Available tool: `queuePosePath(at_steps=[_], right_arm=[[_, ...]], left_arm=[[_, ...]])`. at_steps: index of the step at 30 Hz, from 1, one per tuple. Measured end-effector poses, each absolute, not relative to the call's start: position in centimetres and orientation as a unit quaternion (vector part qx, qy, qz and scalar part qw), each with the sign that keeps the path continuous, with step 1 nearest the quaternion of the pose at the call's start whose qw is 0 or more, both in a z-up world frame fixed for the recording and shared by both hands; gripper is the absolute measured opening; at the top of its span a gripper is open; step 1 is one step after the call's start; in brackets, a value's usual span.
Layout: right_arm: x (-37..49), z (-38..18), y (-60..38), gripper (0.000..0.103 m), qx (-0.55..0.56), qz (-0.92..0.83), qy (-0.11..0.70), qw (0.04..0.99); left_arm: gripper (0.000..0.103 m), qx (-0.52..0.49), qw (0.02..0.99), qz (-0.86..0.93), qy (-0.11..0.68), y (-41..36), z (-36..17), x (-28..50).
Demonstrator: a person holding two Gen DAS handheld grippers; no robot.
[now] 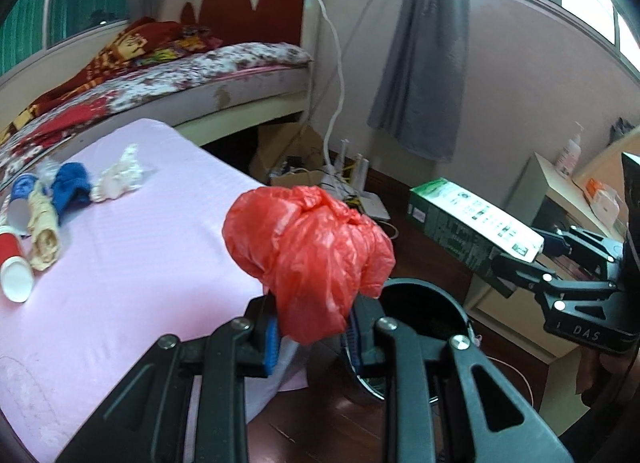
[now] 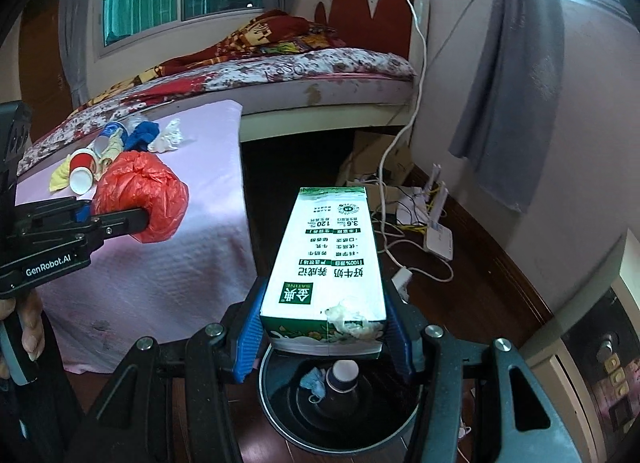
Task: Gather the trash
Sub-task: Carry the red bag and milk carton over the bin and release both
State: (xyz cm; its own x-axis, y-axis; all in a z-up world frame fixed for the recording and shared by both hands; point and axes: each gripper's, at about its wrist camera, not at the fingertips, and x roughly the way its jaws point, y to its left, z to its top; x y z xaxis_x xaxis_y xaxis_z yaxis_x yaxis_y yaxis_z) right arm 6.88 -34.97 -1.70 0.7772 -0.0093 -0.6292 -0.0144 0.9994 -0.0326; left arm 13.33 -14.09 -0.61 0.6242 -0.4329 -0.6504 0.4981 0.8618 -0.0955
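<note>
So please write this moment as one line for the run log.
left gripper: shut on red plastic bag | right gripper: shut on milk carton, above bin | cups on table

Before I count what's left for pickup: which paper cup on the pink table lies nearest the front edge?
The red paper cup, on its side with its white mouth toward the camera. The blue paper cup lies farther back, beside the blue cloth.
</note>
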Motion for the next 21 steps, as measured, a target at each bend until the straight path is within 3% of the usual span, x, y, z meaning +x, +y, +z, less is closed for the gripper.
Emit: queuePosePath(at_steps=[21], right_arm=[[4.8, -8.5, -39.5, 0.056, -0.012, -0.01, 0.414, 0.91]], left_arm=[[0.027, 0.116, 0.822, -0.355, 0.43, -22.6, -8.0, 13.0]])
